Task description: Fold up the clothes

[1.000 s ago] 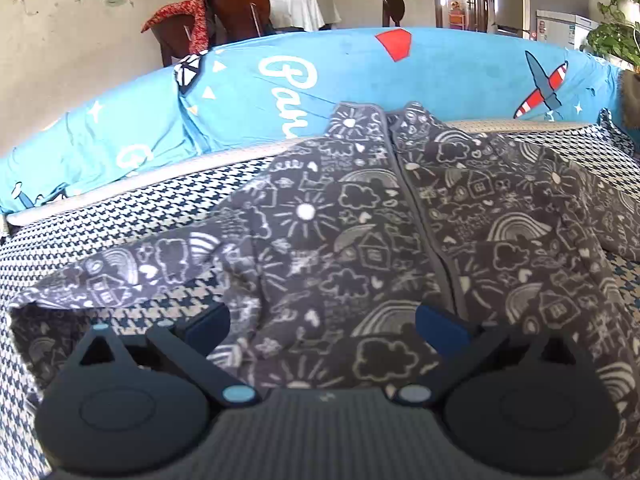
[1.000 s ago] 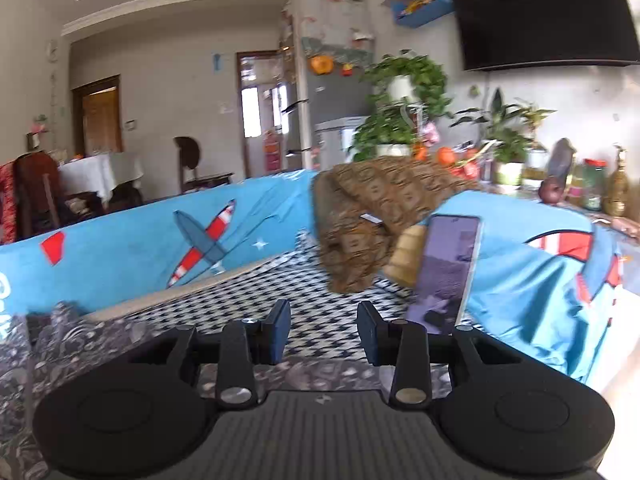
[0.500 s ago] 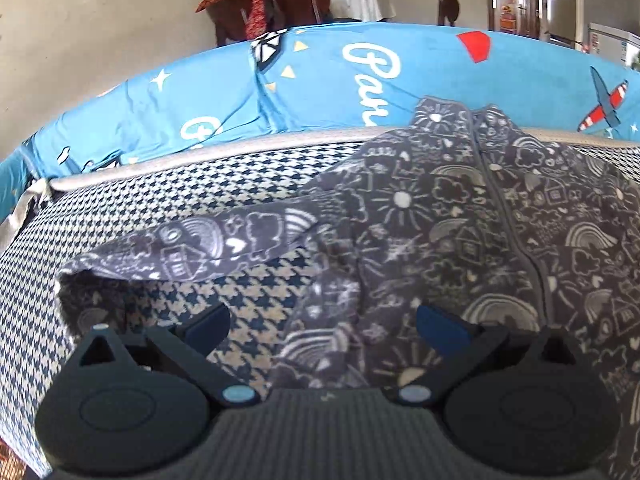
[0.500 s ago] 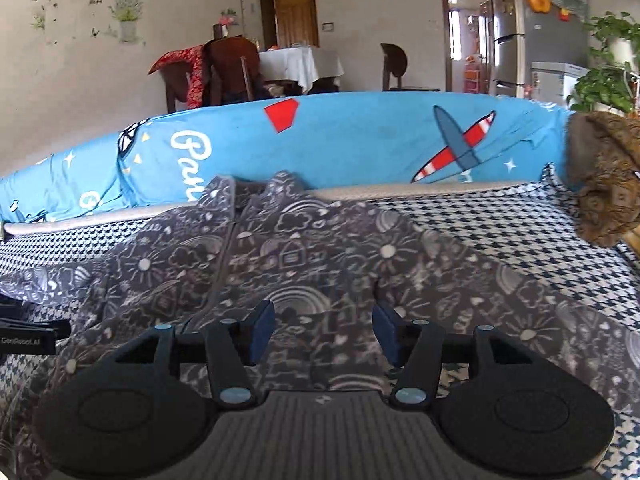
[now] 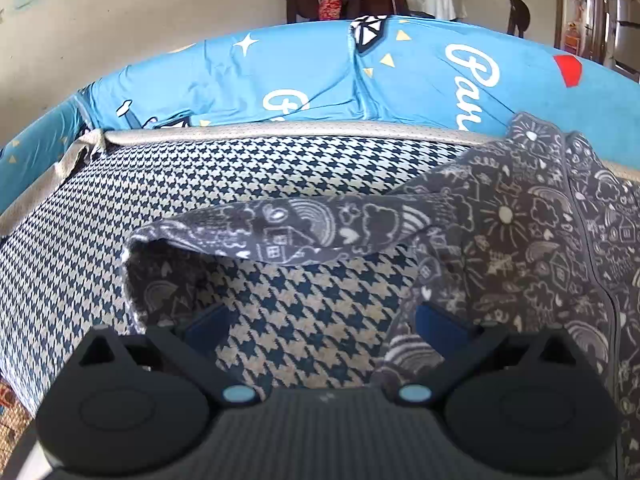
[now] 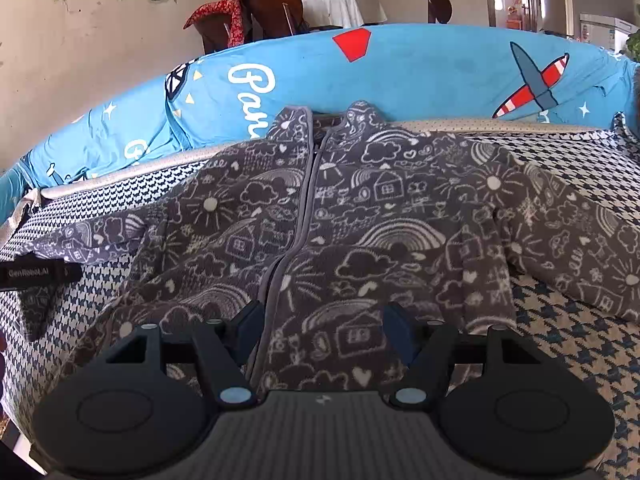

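Grey doodle-print fleece jacket (image 6: 360, 216) was laid flat on the houndstooth sofa seat (image 5: 280, 168); above it, the right gripper (image 6: 324, 328) and left gripper (image 5: 320, 320) were held spread, nothing pinched, blue backrest cover (image 6: 420, 76) seen beyond.

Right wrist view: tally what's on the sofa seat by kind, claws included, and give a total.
Jackets: 1, grey doodle-print jacket, spread zip-up on the checked seat
Claws: 2, right claw open over the hem; left claw, only an edge visible, by the sleeve
Total: 3
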Motion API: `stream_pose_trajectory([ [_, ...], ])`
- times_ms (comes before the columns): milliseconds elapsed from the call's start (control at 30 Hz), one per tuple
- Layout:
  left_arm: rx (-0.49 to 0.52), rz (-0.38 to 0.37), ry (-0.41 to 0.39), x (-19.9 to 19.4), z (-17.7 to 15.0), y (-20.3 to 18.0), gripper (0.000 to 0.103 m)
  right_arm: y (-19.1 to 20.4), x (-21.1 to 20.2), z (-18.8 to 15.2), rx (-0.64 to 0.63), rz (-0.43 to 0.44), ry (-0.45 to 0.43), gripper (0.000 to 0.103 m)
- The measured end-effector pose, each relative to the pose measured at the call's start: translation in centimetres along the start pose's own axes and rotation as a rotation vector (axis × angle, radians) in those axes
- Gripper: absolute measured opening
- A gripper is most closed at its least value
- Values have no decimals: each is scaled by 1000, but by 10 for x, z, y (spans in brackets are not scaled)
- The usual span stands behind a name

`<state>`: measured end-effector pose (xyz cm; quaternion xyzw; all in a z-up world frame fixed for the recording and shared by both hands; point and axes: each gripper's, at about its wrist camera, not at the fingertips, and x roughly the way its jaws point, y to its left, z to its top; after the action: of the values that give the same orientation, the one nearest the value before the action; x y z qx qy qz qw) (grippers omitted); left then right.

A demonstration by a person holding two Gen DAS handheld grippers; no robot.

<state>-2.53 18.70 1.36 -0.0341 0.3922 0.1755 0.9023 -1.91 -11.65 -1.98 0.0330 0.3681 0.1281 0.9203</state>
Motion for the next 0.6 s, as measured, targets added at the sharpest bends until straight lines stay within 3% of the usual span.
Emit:
stream_pose_trajectory([
  [267,-236,-34,29,5,29,59,103,18,14,-10,-33,-2,54,66],
  [433,-359,-82,99,26,38,85,103,23,20,-13,-42,-1,75,67],
  [600,-431,-97,147,48,41,103,103,27,26,-13,-30,-3,99,67],
])
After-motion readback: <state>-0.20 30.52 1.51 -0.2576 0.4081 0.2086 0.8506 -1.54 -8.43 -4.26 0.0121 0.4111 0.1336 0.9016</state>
